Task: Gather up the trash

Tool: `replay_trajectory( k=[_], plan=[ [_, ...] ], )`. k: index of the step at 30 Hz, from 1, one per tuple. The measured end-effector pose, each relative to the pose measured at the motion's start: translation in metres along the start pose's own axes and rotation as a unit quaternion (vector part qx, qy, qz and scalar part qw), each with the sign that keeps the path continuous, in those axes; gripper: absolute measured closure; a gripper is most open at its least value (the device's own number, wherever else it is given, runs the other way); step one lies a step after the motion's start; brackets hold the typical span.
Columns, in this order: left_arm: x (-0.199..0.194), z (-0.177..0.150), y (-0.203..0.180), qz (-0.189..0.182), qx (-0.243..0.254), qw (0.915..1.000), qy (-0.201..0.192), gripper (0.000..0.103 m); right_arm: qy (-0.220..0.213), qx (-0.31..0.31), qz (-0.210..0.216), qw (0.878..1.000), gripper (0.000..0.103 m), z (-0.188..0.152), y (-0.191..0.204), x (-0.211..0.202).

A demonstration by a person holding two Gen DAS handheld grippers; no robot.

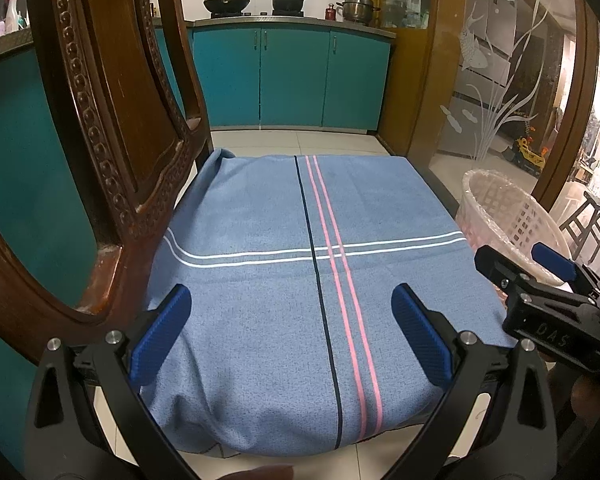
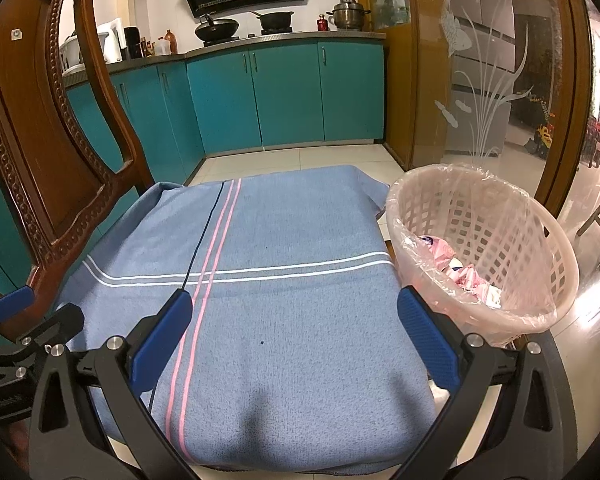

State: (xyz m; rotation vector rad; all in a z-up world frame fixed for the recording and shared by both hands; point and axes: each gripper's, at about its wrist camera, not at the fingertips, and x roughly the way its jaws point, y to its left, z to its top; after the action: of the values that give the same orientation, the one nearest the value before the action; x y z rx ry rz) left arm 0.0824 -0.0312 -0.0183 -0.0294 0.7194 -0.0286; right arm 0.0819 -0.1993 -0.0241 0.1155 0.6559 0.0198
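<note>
Left claw (image 1: 291, 316) open | right claw (image 2: 295, 322) open | cloth (image 2: 268, 280) bare | basket (image 2: 540, 256) off right edge

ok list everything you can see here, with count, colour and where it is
cloth: one, blue with pink, white and dark stripes, draped over the chair seat
chair: one, carved brown wood, backrest at left
basket: one, pale pink, plastic-lined, right of the seat
trash: several pink and white wrappers, inside the basket
cabinets: teal, far wall
pans: two, black, on the stove
steel pot: one, counter right
glass door: etched, far right
left tool: open, over the cloth
right tool: open, empty
</note>
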Motion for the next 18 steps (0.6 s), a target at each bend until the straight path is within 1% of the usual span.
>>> replay_trajectory(
  k=[10, 18],
  plan=[
    [-0.0048, 0.0007, -0.0008, -0.005, 0.001, 1.0000, -0.004, 0.003, 0.003, -0.006, 0.000, 1.000, 0.003, -0.0025, 0.0025, 0.0008],
    [-0.0027, 0.0031, 0.0037, -0.007, -0.008, 0.9999, 0.004, 0.003, 0.006, -0.011, -0.001, 1.000, 0.003, -0.0046, 0.0048, 0.0021]
  ],
)
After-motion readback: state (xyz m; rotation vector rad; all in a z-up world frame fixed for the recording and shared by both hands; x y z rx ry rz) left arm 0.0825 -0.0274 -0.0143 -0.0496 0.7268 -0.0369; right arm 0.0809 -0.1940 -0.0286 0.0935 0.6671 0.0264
